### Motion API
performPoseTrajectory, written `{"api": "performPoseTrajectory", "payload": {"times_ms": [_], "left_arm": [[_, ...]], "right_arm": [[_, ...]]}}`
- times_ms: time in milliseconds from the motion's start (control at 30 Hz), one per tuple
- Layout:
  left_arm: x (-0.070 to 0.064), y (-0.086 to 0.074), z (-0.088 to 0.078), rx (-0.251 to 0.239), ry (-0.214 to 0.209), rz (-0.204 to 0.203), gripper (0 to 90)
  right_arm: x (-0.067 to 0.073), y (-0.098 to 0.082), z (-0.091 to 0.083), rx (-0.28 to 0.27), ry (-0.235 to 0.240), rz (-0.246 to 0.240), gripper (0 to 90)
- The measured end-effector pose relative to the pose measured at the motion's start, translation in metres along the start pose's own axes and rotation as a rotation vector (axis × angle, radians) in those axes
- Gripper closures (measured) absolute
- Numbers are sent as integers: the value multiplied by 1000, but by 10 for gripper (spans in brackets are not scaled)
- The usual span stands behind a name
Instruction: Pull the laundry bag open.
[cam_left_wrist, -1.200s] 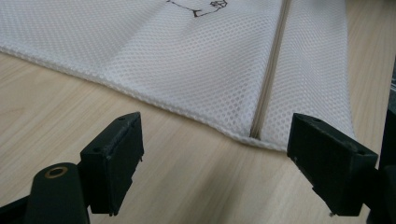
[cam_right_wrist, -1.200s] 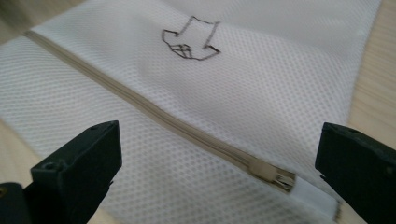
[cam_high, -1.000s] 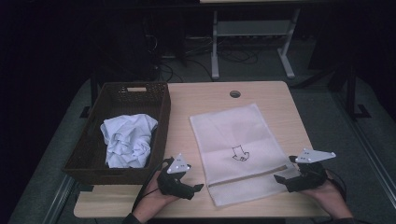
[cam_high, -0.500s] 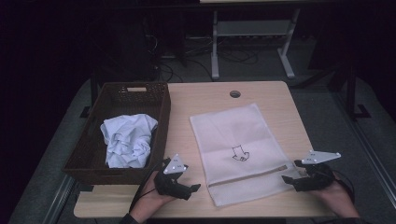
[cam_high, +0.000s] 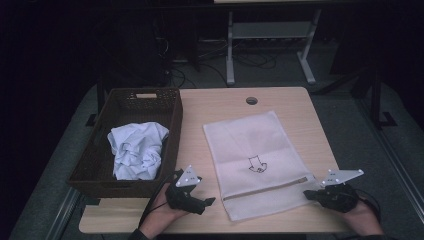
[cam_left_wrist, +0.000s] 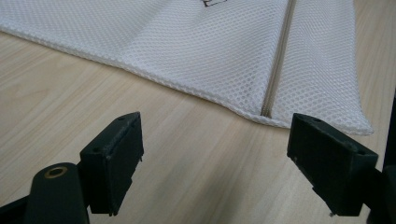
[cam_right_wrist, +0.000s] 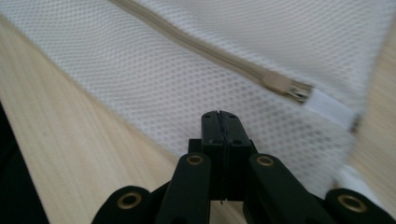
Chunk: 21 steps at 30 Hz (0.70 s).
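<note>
A white mesh laundry bag (cam_high: 250, 145) with a small black arrow print lies flat on the wooden table (cam_high: 210, 107). A beige zipper (cam_high: 265, 188) runs along its near end. My left gripper (cam_high: 207, 202) rests on the table left of the bag's near left corner, open, with nothing between its jaws (cam_left_wrist: 215, 154); the bag (cam_left_wrist: 187, 37) lies just ahead. My right gripper (cam_high: 308, 194) sits at the bag's near right corner. Its jaws have just been closing and now stand shut (cam_right_wrist: 219, 116) over the mesh (cam_right_wrist: 154, 70), short of the zipper pull (cam_right_wrist: 285, 87). I see no fabric pinched between them.
A dark wicker basket (cam_high: 174, 125) stands at the table's left side with a crumpled pale blue cloth (cam_high: 137, 150) inside. A round cable hole (cam_high: 251, 100) sits near the far edge. Beyond the table are a metal stand (cam_high: 230, 60) and cables on the dark floor.
My right gripper shifted slightly right along the bag's near right corner and its jaws came together. The left gripper and the bag stayed put.
</note>
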<state>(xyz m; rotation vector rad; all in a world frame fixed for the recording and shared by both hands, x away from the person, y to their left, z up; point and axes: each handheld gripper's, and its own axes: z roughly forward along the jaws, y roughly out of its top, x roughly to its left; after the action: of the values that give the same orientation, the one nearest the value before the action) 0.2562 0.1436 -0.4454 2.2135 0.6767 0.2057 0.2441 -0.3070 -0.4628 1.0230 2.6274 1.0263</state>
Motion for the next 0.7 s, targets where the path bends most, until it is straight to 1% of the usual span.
{"api": "performPoseTrajectory", "payload": {"times_ms": [100,167,200,267,400,433,533,567,667,700], "left_arm": [[0,0,0,5,-4,1,180],[0,0,1,6,-5,2,180],[0,0,1,7,-6,1,180],[-1,0,1,8,-7,3,180],[0,0,2,12,-10,0,179],[0,0,2,13,-12,-1,176],[0,1,2,15,-15,-6,170],[-1,1,3,22,-20,3,155],[-2,1,3,29,-39,27,141],[-2,1,3,29,-39,27,141]], "right_arm": [[5,4,7,18,7,-12,892],[14,16,17,22,11,-26,892],[14,16,17,22,11,-26,892],[20,24,25,24,12,-33,892],[23,29,29,25,7,-33,892],[27,37,37,24,1,-43,893],[28,40,39,23,-4,-52,893],[33,46,46,15,-11,-60,892],[35,52,51,10,-9,-66,892],[35,52,51,10,-9,-66,892]]}}
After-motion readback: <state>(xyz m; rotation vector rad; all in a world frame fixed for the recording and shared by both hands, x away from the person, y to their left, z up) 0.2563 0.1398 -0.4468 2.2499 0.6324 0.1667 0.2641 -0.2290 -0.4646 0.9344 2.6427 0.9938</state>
